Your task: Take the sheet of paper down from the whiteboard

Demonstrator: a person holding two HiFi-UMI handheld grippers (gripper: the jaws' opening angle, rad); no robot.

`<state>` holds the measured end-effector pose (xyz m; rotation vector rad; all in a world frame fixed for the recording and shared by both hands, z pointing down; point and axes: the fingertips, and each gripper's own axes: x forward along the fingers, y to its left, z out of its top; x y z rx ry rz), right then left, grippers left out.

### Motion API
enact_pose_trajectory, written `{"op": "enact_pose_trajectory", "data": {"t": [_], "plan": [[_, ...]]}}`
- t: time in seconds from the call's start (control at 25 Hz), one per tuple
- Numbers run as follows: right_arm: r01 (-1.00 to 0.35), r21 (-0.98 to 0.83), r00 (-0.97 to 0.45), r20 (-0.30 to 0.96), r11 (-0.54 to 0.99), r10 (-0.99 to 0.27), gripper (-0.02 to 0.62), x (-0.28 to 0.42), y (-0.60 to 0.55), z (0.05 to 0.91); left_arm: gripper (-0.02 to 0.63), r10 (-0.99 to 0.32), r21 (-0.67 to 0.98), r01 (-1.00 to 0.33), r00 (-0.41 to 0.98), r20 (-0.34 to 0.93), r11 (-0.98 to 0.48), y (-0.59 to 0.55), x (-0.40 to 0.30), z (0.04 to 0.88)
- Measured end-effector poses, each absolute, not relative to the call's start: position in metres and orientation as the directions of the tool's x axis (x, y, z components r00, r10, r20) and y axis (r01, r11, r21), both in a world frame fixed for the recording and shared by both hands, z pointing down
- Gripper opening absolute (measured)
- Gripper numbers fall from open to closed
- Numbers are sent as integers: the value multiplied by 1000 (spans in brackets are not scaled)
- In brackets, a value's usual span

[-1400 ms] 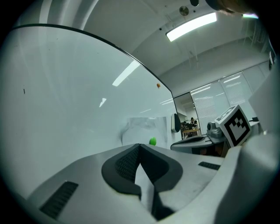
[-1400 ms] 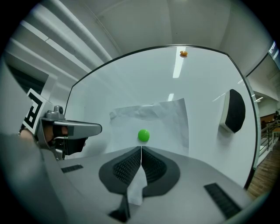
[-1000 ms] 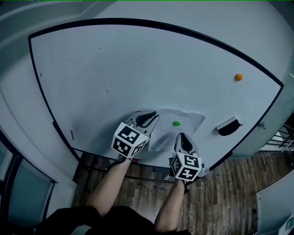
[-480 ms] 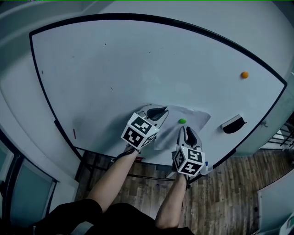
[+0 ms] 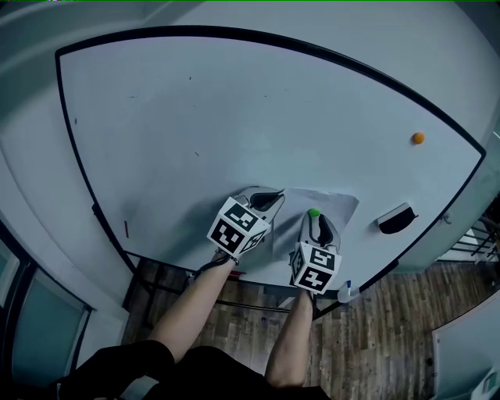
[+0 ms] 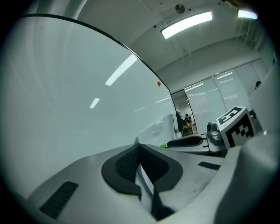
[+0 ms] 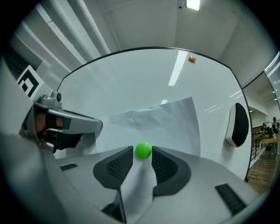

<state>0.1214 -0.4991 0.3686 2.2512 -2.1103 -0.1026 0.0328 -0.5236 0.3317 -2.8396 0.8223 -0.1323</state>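
The floor [image 5: 391, 328] is dark wood plank, and it runs up to a pale grey-white wall [image 5: 31, 195]. Low on the left stands a dark-framed glass panel [image 5: 35, 328]; at the right edge a metal railing [image 5: 478, 234] shows. Overhead, the white ceiling [image 6: 218, 43] carries a long strip light [image 6: 186, 24], lit, and another lamp [image 7: 193, 4] glows further along. At the far end of the room are tall windows with blinds [image 6: 232, 87] and some desks [image 7: 267, 140], too small to make out.

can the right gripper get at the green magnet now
Likely yes: on the right gripper the fingers have just been opening, the green magnet sits between their tips, nothing blocks it.
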Motion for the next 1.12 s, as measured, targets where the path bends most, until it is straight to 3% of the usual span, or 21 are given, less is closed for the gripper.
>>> {"op": "enact_pose_trajectory", "data": {"t": [1.12], "plan": [[-981, 112, 160, -13, -160, -987, 130, 124, -510, 364, 20, -547, -161, -540, 837, 2, -826, -525, 28, 343]]}}
